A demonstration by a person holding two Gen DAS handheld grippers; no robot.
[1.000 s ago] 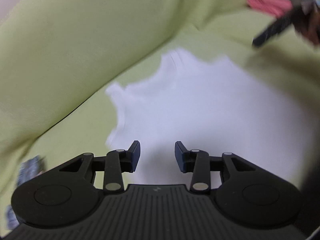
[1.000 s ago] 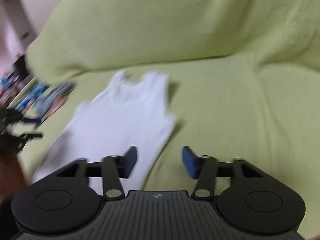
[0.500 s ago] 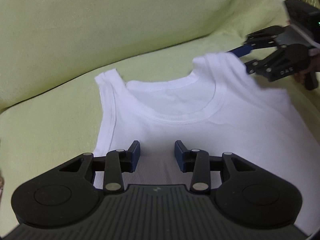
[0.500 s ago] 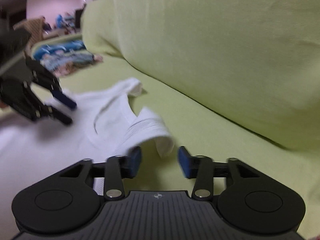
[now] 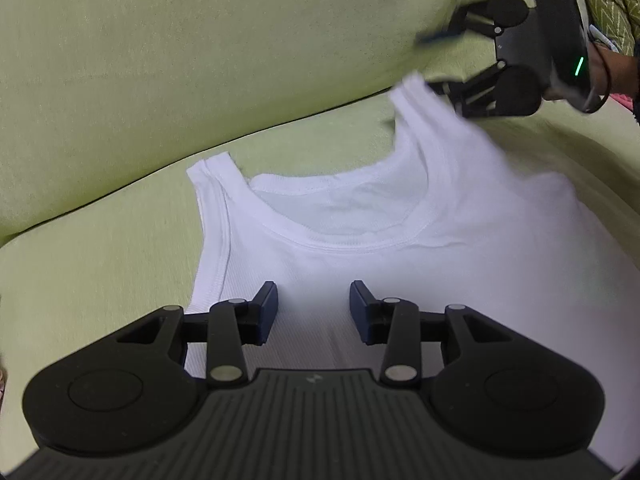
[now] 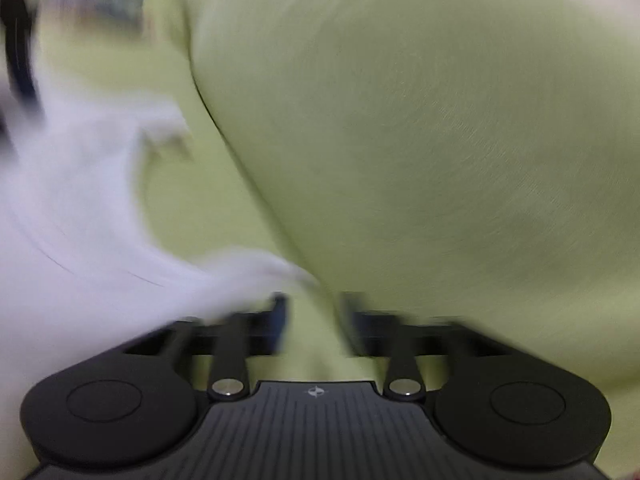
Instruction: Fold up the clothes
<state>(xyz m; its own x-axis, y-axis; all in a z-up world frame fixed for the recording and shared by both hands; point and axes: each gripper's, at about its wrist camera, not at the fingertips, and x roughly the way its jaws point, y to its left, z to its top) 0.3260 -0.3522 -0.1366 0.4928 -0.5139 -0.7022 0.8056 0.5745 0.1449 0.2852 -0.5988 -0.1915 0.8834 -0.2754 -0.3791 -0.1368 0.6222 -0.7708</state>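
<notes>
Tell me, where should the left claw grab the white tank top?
Probably the near shoulder strap of the tank top, coming from the sofa side. It lies flat with a free hemmed edge, and the open left claw is nearest.

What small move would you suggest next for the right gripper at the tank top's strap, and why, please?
Probably close the right gripper on the strap: it is open at the raised strap tip of the white tank top, and the left gripper hovers open over the chest.
</notes>
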